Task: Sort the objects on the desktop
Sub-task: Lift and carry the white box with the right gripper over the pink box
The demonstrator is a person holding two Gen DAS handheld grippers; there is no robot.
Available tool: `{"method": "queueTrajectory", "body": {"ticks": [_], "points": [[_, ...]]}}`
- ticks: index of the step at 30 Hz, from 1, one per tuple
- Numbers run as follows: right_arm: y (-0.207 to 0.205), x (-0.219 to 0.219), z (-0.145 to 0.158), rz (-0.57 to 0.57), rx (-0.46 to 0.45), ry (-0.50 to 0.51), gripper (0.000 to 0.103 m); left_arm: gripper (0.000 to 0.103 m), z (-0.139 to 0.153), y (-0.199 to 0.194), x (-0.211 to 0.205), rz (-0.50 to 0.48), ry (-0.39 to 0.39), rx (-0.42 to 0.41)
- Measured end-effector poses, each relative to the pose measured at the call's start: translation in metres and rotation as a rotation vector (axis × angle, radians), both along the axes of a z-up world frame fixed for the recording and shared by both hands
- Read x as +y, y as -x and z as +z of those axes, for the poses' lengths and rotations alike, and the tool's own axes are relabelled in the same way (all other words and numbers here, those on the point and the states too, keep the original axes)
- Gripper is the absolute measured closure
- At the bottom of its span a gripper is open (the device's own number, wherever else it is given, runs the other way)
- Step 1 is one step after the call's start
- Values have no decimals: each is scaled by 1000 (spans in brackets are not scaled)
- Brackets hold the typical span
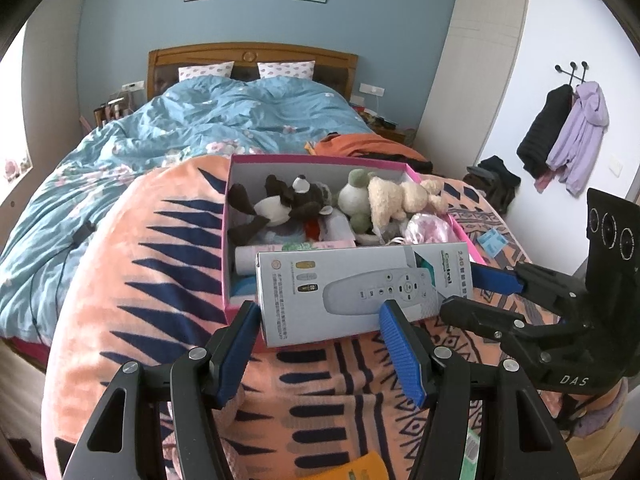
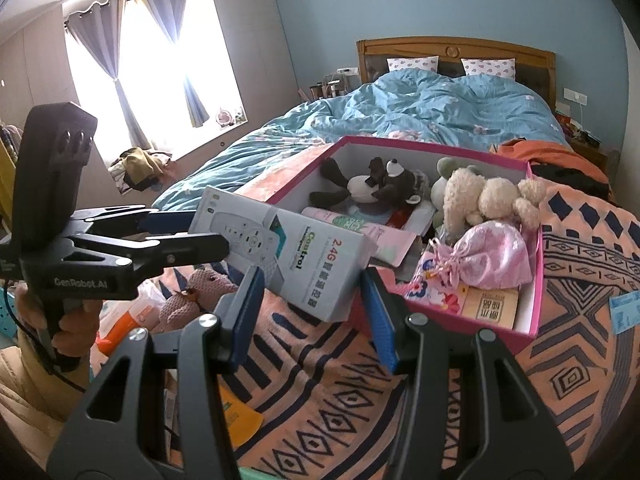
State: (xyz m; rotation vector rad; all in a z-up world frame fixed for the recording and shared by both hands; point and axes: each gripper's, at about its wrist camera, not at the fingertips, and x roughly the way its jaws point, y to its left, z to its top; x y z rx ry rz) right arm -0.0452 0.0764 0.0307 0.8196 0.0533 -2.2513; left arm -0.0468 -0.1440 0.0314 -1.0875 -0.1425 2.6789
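Most of the toys already sat in the pink box (image 2: 532,240); both grippers, left (image 1: 320,344) and right (image 2: 312,312), were clamped on the remote carton (image 1: 360,292) above its near rim, with clutter left.

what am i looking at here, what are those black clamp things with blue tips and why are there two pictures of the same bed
No robot here: a person holds a two-finger gripper in each hand, and each carries a fisheye camera looking along its blue fingers. So one picture is from the left gripper, the other from the right gripper; each also shows the other gripper from the side. On the orange patterned blanket sits a pink box holding plush toys and a pink pouch. A grey remote control box is held over the box's near edge; both grippers' fingers straddle it, and I cannot tell which one actually clamps it.
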Motion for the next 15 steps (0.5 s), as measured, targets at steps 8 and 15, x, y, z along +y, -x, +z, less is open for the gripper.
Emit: {"method": "queueTrajectory", "body": {"ticks": [8, 15], "points": [[17, 3, 4, 2, -16, 28, 50, 41, 3, 13, -1, -2, -5, -5], [27, 1, 5, -3, -16, 28, 50, 40, 3, 27, -5, 5, -6, -15]]}}
